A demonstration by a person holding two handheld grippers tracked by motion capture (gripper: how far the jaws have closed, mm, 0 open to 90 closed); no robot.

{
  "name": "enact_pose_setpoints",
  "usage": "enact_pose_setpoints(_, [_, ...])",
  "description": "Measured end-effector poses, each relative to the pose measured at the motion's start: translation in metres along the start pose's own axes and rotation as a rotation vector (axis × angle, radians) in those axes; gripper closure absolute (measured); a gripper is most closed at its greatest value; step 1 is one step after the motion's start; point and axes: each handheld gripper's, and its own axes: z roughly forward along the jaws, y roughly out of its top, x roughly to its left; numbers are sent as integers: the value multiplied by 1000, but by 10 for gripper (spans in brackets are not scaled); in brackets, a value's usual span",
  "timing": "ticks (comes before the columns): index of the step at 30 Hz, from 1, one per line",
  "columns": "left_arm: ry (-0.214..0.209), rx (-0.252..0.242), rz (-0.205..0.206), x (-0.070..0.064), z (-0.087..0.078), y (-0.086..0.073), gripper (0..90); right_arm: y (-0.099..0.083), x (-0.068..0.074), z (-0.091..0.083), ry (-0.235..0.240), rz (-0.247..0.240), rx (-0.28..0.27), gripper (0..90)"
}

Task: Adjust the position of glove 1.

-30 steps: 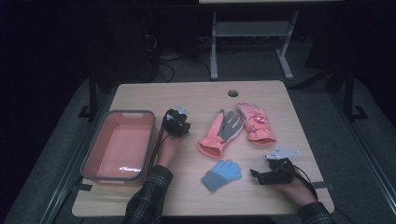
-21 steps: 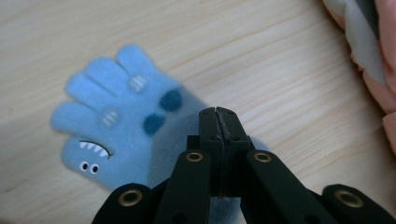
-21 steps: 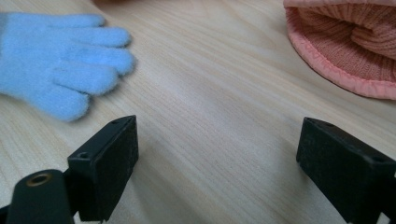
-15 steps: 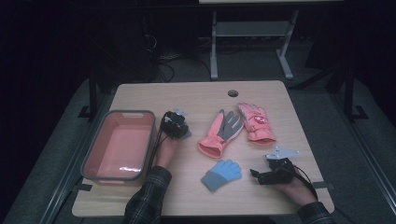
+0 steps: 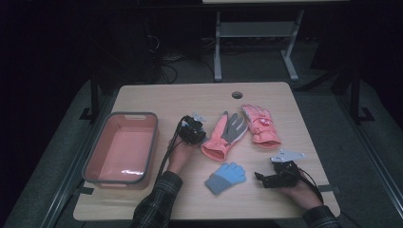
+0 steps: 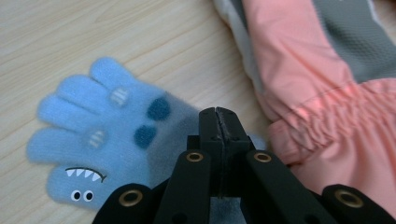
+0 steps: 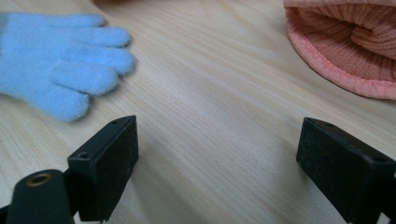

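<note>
Table (image 5: 152, 204) first: pink bin (image 5: 91, 156) along the left edge, two pink-and-grey ski gloves mid-table toward the right, small blue knit glove (image 5: 226, 176) near the front edge, between my hands. Looks like gloves go into the bin, blue one is nearest.

My right claw (image 5: 258, 176) sits just right of the blue glove near the front-right corner, jaws wide apart, empty, aimed at its fingertips (image 7: 60, 70). My left claw (image 5: 199, 124) is up by the cuff of the nearer ski glove (image 5: 223, 135), jaws pressed together, nothing between them.

To do it well, I'd say: slide the right claw left, low to the table, pinch the knit body or cuff rather than one thin finger, lift clear before crossing to the bin.
</note>
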Motion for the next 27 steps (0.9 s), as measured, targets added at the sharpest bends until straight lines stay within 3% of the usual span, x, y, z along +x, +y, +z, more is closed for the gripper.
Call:
enact_pose_setpoints(7, [-1, -45, -9, 5, -16, 3, 895, 0, 0, 0, 0, 0, 0, 122])
enact_pose_setpoints(10, [-12, -58, -4, 4, -15, 6, 896, 0, 0, 0, 1, -1, 1, 122])
enact_pose_setpoints(14, [-22, -39, 1, 0, 0, 12, 895, 0, 0, 0, 1, -1, 2, 123])
enact_pose_setpoints(18, [-46, 0, 15, -4, 10, 6, 896, 0, 0, 0, 1, -1, 1, 122])
enact_pose_setpoints(23, [-39, 15, -1, -1, 4, -6, 896, 0, 0, 0, 1, 0, 1, 122])
enact_pose_setpoints(27, [-2, 17, -15, 4, -8, -16, 895, 0, 0, 0, 1, 0, 1, 122])
